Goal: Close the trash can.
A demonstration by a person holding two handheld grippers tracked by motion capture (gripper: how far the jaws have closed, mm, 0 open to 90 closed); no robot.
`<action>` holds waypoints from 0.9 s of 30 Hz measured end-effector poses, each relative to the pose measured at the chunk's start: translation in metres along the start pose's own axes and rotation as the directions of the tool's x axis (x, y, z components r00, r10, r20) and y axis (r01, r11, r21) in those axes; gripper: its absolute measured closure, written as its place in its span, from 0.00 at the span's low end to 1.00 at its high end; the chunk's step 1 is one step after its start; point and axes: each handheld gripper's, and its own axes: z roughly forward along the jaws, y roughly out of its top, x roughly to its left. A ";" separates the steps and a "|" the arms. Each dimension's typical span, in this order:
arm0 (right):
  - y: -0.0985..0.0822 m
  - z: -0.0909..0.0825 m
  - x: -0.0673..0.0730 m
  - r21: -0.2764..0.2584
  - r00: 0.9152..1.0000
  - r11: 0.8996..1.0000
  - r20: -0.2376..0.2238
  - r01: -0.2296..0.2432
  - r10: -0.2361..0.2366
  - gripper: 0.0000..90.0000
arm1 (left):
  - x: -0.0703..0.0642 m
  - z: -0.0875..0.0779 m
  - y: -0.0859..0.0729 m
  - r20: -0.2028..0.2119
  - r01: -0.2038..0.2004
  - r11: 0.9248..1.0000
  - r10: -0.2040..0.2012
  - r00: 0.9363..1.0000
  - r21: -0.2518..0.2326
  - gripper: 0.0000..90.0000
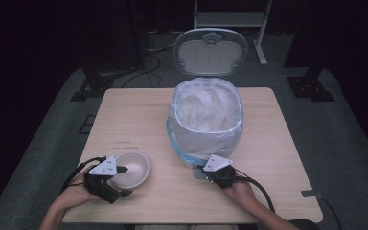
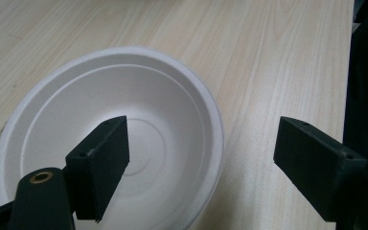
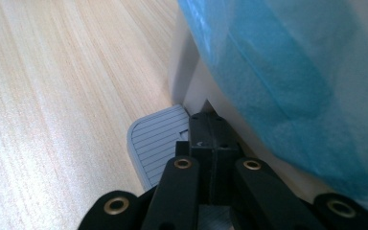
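A white paper bowl (image 1: 133, 168) (image 2: 110, 143) sits on the wooden table (image 1: 134, 115) at the front left. My left gripper (image 1: 123, 181) (image 2: 201, 153) is open and straddles the bowl's right rim, one jaw over the inside and the other outside above the table. A white pedal bin (image 1: 206, 122) lined with a pale blue bag (image 3: 287, 72) stands mid-table with its lid (image 1: 211, 50) raised. My right gripper (image 1: 202, 171) (image 3: 213, 132) is shut, its tips resting on the bin's grey ribbed pedal (image 3: 153, 139).
The table's front edge runs just below both hands. Bare wood (image 1: 134, 115) lies left of and behind the bowl. Dark stands and cables (image 1: 148, 67) sit on the floor beyond the table.
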 end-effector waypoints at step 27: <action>-0.001 0.000 0.000 -0.003 1.000 1.000 -0.003 -0.004 0.004 1.00 | 0.005 0.017 -0.013 0.042 0.006 0.996 -0.010 0.999 0.094 0.53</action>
